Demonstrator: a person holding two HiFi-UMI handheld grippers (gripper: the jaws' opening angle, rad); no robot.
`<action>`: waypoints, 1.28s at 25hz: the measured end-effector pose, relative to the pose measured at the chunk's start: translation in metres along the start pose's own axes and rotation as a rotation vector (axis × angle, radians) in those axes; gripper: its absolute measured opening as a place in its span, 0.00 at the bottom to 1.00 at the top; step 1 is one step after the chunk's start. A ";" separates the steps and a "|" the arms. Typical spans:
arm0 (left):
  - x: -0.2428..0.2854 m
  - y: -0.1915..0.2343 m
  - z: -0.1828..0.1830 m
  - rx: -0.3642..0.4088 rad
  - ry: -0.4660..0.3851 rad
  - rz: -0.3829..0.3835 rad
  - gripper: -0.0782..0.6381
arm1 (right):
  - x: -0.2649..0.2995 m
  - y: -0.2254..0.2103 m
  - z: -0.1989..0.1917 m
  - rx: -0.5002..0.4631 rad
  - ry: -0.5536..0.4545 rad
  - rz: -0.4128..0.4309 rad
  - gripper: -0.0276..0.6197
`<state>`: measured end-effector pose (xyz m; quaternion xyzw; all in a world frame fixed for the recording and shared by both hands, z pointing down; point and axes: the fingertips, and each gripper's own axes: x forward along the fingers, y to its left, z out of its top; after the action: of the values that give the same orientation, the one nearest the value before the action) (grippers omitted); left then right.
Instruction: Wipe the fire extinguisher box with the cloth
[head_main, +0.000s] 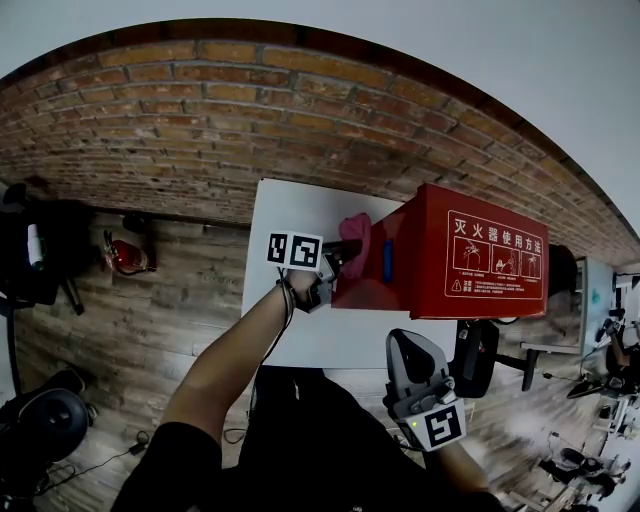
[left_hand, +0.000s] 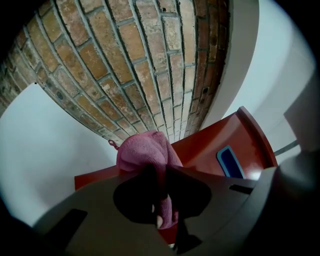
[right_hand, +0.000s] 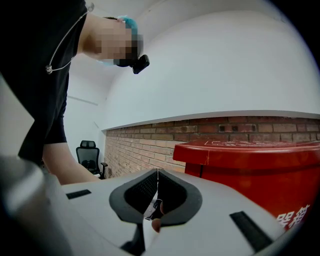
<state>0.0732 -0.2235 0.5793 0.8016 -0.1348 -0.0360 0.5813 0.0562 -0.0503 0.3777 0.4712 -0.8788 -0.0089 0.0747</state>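
The red fire extinguisher box (head_main: 470, 258) stands on a white table (head_main: 290, 340) by the brick wall, with white print on its lid. My left gripper (head_main: 335, 262) is shut on a pink cloth (head_main: 355, 240) and presses it against the box's left side panel. In the left gripper view the pink cloth (left_hand: 147, 152) bunches between the jaws against the red panel (left_hand: 205, 150), beside a blue handle recess (left_hand: 230, 161). My right gripper (head_main: 425, 395) hangs near my body below the table edge, shut and empty. The right gripper view has the box (right_hand: 260, 165) at the right.
A small red extinguisher (head_main: 125, 255) lies on the wooden floor at left. Black office chairs (head_main: 475, 355) stand right of the table and at the far left (head_main: 35, 255). The brick wall (head_main: 250, 120) runs close behind the table.
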 end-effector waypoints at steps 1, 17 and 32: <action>0.000 0.002 -0.001 -0.001 0.002 0.003 0.21 | 0.001 0.000 0.000 0.000 0.001 0.001 0.08; 0.003 0.040 -0.014 -0.018 0.007 0.041 0.21 | 0.008 -0.002 -0.006 0.001 0.023 0.001 0.08; 0.005 0.082 -0.031 -0.007 0.036 0.114 0.21 | 0.009 -0.006 -0.010 0.005 0.035 -0.005 0.08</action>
<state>0.0702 -0.2194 0.6673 0.7912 -0.1698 0.0114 0.5874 0.0575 -0.0608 0.3883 0.4739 -0.8761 0.0013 0.0889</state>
